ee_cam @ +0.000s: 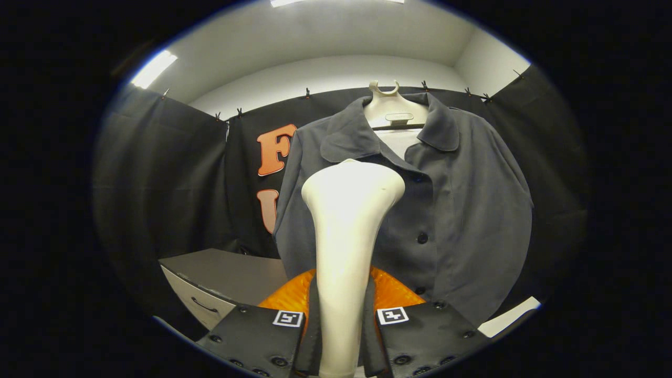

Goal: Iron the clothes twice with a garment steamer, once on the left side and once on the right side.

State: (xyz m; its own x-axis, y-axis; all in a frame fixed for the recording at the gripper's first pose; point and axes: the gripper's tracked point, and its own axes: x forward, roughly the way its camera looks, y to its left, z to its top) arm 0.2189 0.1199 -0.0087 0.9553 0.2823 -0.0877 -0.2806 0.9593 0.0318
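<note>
Hand-held gripper (344,336) squeezes cream garment steamer (349,226) handle, both fingers pressing. Steamer head sits right in front of grey shirt (462,210), left half. Shirt hangs on hanger (391,110). Cabinet (226,278) beside shirt, drawer closed.

steamer (349,236): cream, upright, handle in jaws | shirt (462,210): grey, buttoned, on hanger, just beyond steamer head
</note>
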